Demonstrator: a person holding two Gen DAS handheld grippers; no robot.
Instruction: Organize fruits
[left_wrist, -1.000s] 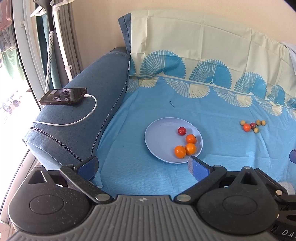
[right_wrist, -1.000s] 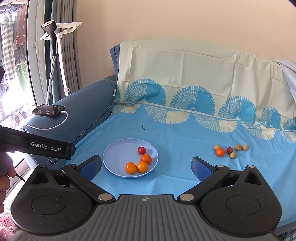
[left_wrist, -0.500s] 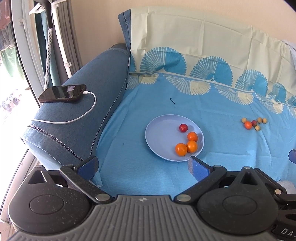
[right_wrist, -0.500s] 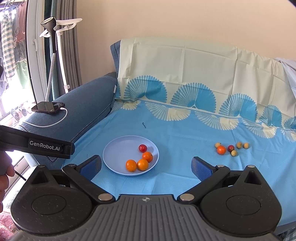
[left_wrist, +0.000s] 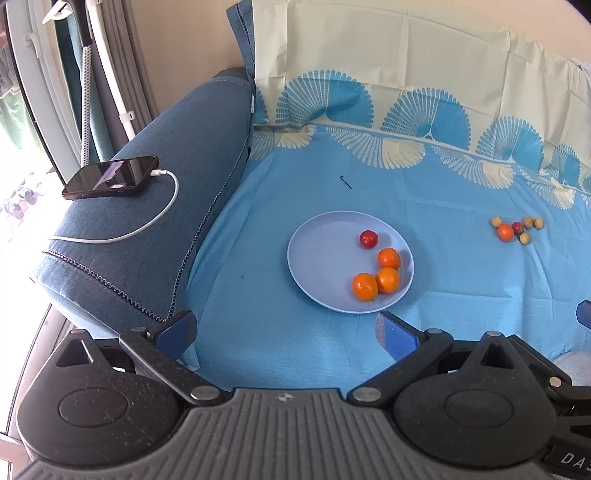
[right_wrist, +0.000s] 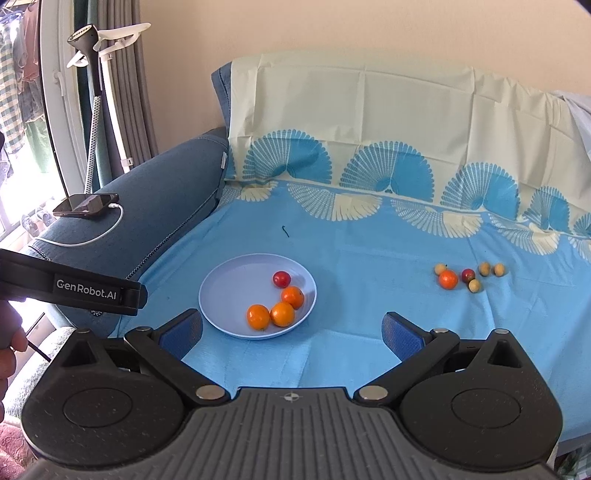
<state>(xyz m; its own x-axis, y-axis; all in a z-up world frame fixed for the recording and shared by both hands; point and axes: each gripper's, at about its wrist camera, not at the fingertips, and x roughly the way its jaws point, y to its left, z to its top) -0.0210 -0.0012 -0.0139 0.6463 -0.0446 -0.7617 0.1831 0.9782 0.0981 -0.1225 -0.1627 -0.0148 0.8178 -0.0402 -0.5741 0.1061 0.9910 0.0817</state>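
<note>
— Where is the fruit?
— Three oranges (left_wrist: 384, 273) and a red fruit (left_wrist: 368, 239) sit on the pale blue plate (left_wrist: 317, 258) on the sofa's blue sheet (left_wrist: 461, 295); a loose cluster (right_wrist: 467, 276) lies well right of the plate.
— And the tongs?
— Left tongs (left_wrist: 286, 328) and right tongs (right_wrist: 291, 330) both gape wide, empty, short of the plate.
— Any difference between views?
— Only the right wrist view shows the left tool's "GenRobot.AI" body (right_wrist: 85, 293), left of the plate.

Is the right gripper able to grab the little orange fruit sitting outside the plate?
Probably yes. The right gripper is open and empty, and the loose orange fruit lies ahead and to its right on the blue cloth. Nothing blocks the way, though small fruits crowd close around it.
</note>
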